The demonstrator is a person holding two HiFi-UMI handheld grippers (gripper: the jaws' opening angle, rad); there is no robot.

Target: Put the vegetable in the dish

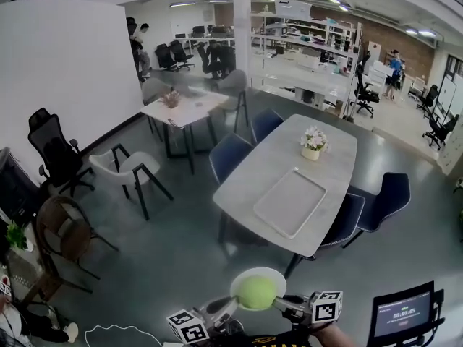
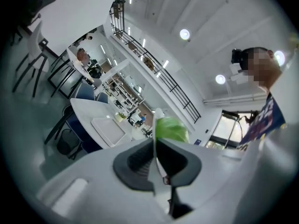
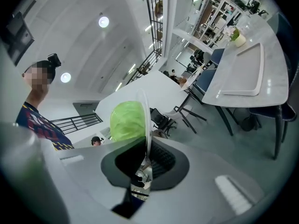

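Dish: you are holding a white dish (image 1: 259, 272) in the air low in front of you, well short of the bench and touching nothing but the jaws
In the dish: a round green cabbage (image 1: 257, 293) sits on it and covers most of its middle
Left jaws: your left gripper (image 2: 154, 146) has its jaws pinched on the thin rim of the dish, with the cabbage just past the tips
Right jaws: your right gripper (image 3: 146, 146) has its jaws pinched on the opposite rim, and the cabbage lies to the left of the rim in that view
Tray: a pale rectangular tray (image 1: 289, 201) lies flat on the near half of the bench
Pot: a small pot (image 1: 311, 152) of white flowers stands on the bench beyond the tray
Bench: a long pale bench (image 1: 249, 183) lies ahead of you with blue chairs (image 1: 230, 155) drawn up along both sides
Room: a grey floor (image 1: 166, 259), a white wall on your left, a smaller table (image 1: 184, 110) further back with a white chair (image 1: 130, 168) near it, and an open office with people far behind
Screen: a small lit screen (image 1: 402, 314) stands at your lower right
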